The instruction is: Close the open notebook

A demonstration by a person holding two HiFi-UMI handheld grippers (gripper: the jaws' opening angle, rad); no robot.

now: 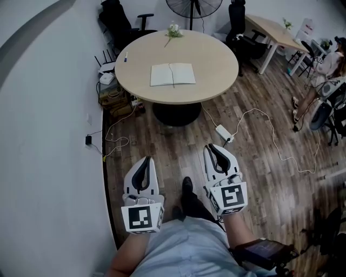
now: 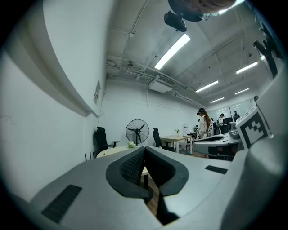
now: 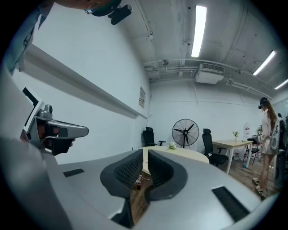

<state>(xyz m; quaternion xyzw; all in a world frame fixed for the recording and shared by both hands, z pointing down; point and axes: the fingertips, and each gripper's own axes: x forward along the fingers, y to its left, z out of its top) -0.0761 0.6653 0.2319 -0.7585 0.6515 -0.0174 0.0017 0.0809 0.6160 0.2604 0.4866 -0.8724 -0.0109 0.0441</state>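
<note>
Left gripper [image 1: 145, 160] and right gripper [image 1: 212, 147], both clenched and empty, hover well short of the round beige wooden counter [image 1: 216, 59], where the open white paper notebook [image 1: 173, 74] lies flat, probably light and floppy, best lifted by one outer edge.

Print or writing on the open notebook [image 1: 172, 74] is too small to read. A small dark-tipped thing [image 1: 125, 58] near the left rim of the desk [image 1: 216, 70] is too small to name. The top edge cuts off the standing fan [image 1: 184, 6], and the right edge cuts off a person [image 1: 328, 60]. In the left gripper view the left claw [image 2: 145, 150] hides nearly all the desk, and the notebook with it. In the right gripper view the right claw [image 3: 146, 152] covers the desk's near part. The top shows edge-on there, so the notebook cannot be made out.
</note>
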